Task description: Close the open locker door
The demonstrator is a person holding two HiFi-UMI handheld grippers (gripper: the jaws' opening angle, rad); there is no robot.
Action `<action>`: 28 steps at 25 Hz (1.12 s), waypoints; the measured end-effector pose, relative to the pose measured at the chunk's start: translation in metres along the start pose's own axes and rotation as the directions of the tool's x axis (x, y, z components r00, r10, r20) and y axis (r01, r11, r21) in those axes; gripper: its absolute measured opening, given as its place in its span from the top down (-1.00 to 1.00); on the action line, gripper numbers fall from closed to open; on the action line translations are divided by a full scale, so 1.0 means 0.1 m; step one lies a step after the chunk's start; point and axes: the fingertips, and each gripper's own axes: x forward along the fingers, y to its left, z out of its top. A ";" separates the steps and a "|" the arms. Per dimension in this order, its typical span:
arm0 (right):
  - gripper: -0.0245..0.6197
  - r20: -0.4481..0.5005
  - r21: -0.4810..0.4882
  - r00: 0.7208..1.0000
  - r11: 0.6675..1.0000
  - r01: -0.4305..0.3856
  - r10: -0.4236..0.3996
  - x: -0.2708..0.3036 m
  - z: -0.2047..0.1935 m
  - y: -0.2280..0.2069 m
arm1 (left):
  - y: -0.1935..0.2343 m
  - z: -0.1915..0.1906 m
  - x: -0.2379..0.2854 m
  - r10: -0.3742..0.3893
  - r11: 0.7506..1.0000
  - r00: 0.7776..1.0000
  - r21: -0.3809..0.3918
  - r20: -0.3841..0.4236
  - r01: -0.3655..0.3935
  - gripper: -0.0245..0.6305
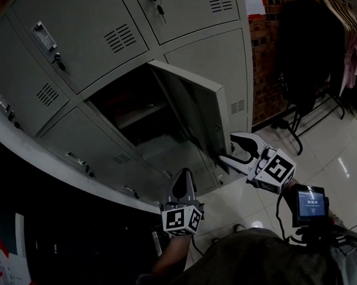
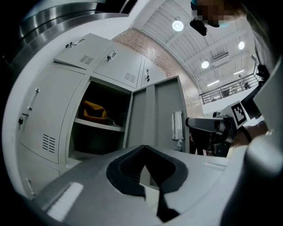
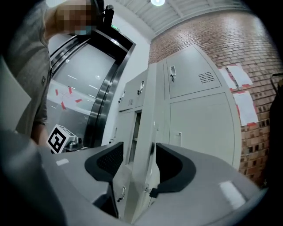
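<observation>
The grey locker bank fills the head view, with one door [image 1: 194, 100] swung out over its dark compartment [image 1: 136, 117]. My right gripper [image 1: 228, 148] is at the door's free edge, jaws open. In the right gripper view the door [image 3: 143, 132] stands edge-on between the spread jaws of the right gripper [image 3: 138, 148], and the pads do not squeeze it. My left gripper [image 1: 182, 178] hangs lower and to the left, pointing into the compartment. In its own view the left gripper [image 2: 143, 152] has its fingertips together, holding nothing. That view also shows the door [image 2: 154, 114] and the right gripper [image 2: 196, 125].
Closed lockers [image 1: 81, 31] surround the open one. A yellow item [image 2: 95, 110] lies on the inner shelf. At the right are a brick wall [image 1: 266, 60] and a clothes rack [image 1: 316, 58] on the glossy floor. A dark curved column [image 1: 53, 231] is at lower left.
</observation>
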 end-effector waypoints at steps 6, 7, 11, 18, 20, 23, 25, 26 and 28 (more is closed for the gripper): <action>0.40 0.031 -0.004 0.996 0.997 -0.079 0.079 0.10 0.02 0.00 | 0.05 0.04 -0.01 0.051 0.999 0.999 0.010 -0.002 -0.051 0.93; 0.40 0.038 -0.004 0.995 0.996 -0.092 0.093 0.12 0.04 0.02 | 0.06 0.02 -0.01 0.058 0.998 0.998 0.013 0.001 -0.058 0.93; 0.39 0.055 0.016 0.990 0.991 -0.130 0.129 0.18 0.09 0.14 | 0.13 0.01 -0.05 0.102 0.995 0.995 0.021 0.006 -0.103 0.93; 0.38 0.101 0.049 0.979 0.982 -0.185 0.179 0.31 0.11 0.35 | 0.28 0.05 -0.24 0.183 0.982 0.983 0.036 0.010 -0.184 0.93; 0.38 0.110 0.057 0.974 0.977 -0.207 0.199 0.38 0.12 0.45 | 0.34 0.08 -0.31 0.200 0.979 0.980 0.040 0.010 -0.200 0.93; 0.41 0.112 0.065 0.967 0.969 -0.238 0.230 0.52 0.13 0.62 | 0.50 0.09 -0.41 0.223 0.974 0.975 0.036 0.013 -0.223 0.93; 0.43 0.111 0.063 0.965 0.967 -0.247 0.239 0.63 0.13 0.74 | 0.62 0.08 -0.46 0.226 0.974 0.974 0.030 0.019 -0.226 0.93; 0.44 0.110 0.062 0.964 0.967 -0.248 0.241 0.69 0.13 0.79 | 0.67 0.09 -0.48 0.224 0.974 0.974 0.029 0.021 -0.225 0.93; 0.46 0.107 0.059 0.965 0.968 -0.246 0.239 0.83 0.13 0.90 | 0.80 0.14 -0.54 0.221 0.975 0.975 0.029 0.026 -0.222 0.93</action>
